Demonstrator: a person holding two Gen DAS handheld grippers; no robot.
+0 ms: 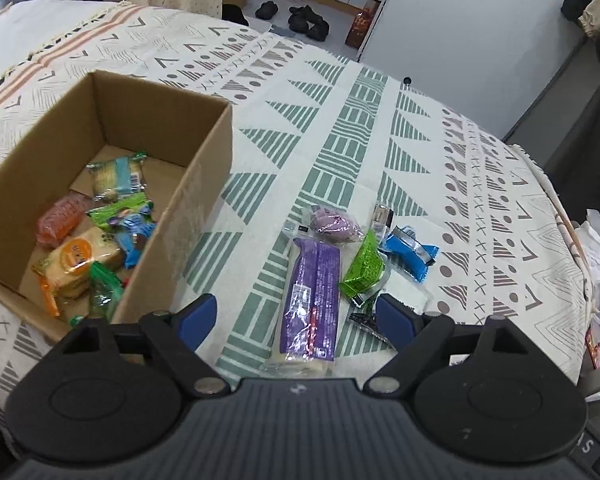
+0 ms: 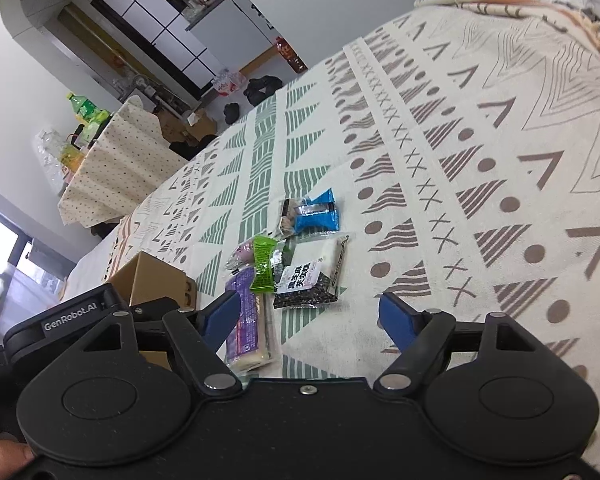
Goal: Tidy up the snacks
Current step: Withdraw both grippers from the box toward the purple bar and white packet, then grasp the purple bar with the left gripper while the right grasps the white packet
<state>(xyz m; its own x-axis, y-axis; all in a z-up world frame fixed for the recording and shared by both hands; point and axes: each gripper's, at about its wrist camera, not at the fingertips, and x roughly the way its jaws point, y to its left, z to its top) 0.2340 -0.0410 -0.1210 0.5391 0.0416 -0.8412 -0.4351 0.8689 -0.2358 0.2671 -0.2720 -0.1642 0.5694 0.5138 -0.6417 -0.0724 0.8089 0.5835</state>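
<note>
1. Far left: brown box (image 1: pixel 100 128) on the cloth (image 1: pixel 340 120), open on top, with many snacks already inside. Could tip or slide if bumped by the left tongs, since the left finger hangs right by its near corner.
2. Next: left tongs (image 1: pixel 298 318), wide open, holding nothing, low over the cloth. Long purple pack (image 1: pixel 314 300) lies between the blue fingers (image 1: pixel 198 316), not squeezed.
3. Could go wrong here: a crooked grab on the purple pack. Long and soft, so may droop or slip out on the way to the box.
4. Just right of it: green pack (image 1: pixel 364 268), leaning on its neighbours. Small pink snack (image 1: pixel 334 222) behind. Could get dragged along or knocked away when the tongs close.
5. Then: black-and-white pack (image 2: pixel 306 280), partly under the green one. Blue pack (image 2: pixel 318 214) farther back.
6. Right side: right tongs (image 2: pixel 308 316), also open and empty, pointing at the same pile.
7. Biggest worry: both tongs close together over one small pile. Could bump each other or grab the same snack.
8. Shiny wrappers, so slips look likely with a weak pinch.
</note>
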